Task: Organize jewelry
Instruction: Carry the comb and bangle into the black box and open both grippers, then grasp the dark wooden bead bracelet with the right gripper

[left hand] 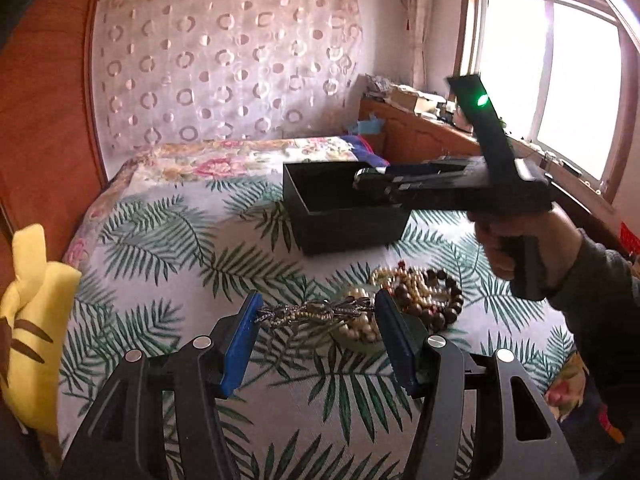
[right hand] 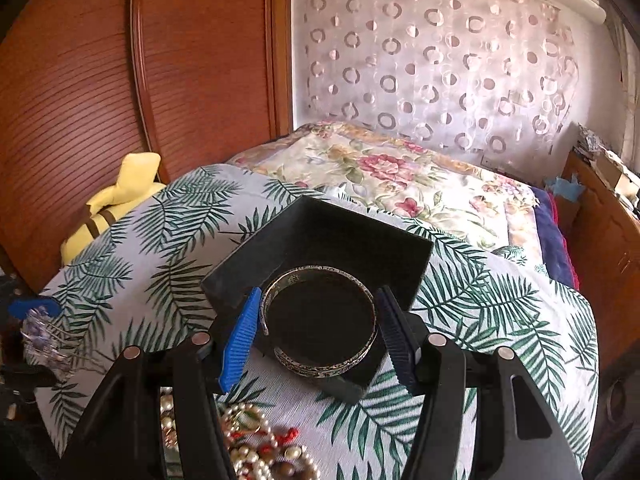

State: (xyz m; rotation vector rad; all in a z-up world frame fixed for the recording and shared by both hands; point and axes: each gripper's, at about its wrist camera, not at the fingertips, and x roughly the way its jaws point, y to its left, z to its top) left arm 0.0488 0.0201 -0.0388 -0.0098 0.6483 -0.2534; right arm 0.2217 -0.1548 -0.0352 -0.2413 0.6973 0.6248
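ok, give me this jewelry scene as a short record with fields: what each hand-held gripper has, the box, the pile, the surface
left hand-held gripper: shut on a metal chain bracelet stretched between its pads, raised above the cloth
right hand-held gripper: shut on a silver bangle, held over the black box
black box: open top, nothing visible in it, on the cloth
bead pile: pearl and brown wooden beads, on the cloth, near the box
surface: palm-leaf cloth

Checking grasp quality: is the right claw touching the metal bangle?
Touching. The right wrist view shows the bangle spanning the right claw, both pads pressed against its rim above the black box.
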